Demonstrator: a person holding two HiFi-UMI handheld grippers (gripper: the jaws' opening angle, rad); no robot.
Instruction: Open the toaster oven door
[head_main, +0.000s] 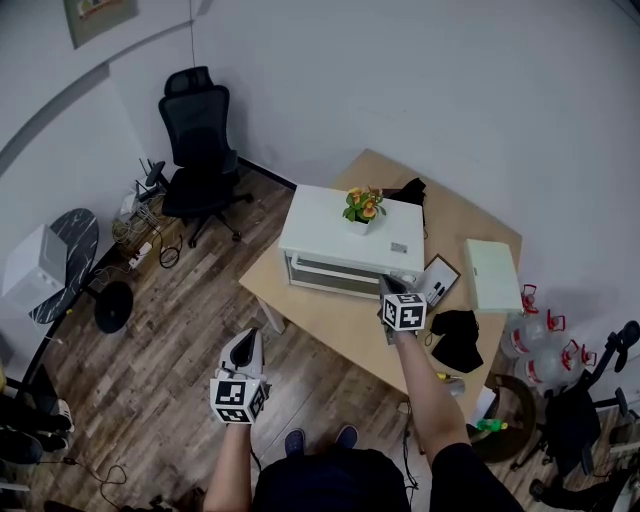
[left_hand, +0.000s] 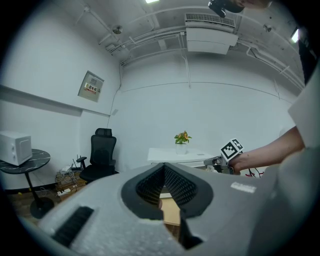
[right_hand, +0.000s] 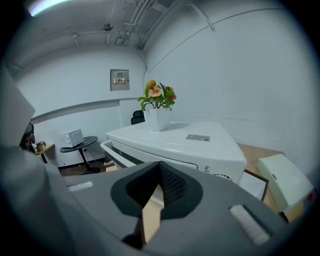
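The white toaster oven (head_main: 345, 238) stands on a light wooden table (head_main: 330, 320) with a small potted flower (head_main: 364, 206) on its top. Its glass door (head_main: 335, 275) faces me and looks shut, with a white bar handle (right_hand: 111, 150) along the upper front. My right gripper (head_main: 390, 288) hovers at the oven's front right corner, by the control panel (right_hand: 220, 172), with its jaws shut on nothing. My left gripper (head_main: 246, 338) hangs over the wood floor, left of the table and apart from the oven, also shut and empty. In the left gripper view the oven (left_hand: 177, 155) lies far ahead.
On the table right of the oven lie a dark-framed tablet (head_main: 438, 277), a pale green box (head_main: 490, 273) and a black cloth (head_main: 458, 338). A black office chair (head_main: 200, 130) stands at the back left. A round side table (head_main: 62, 262) carries a small microwave. Water bottles (head_main: 535, 340) stand at the right.
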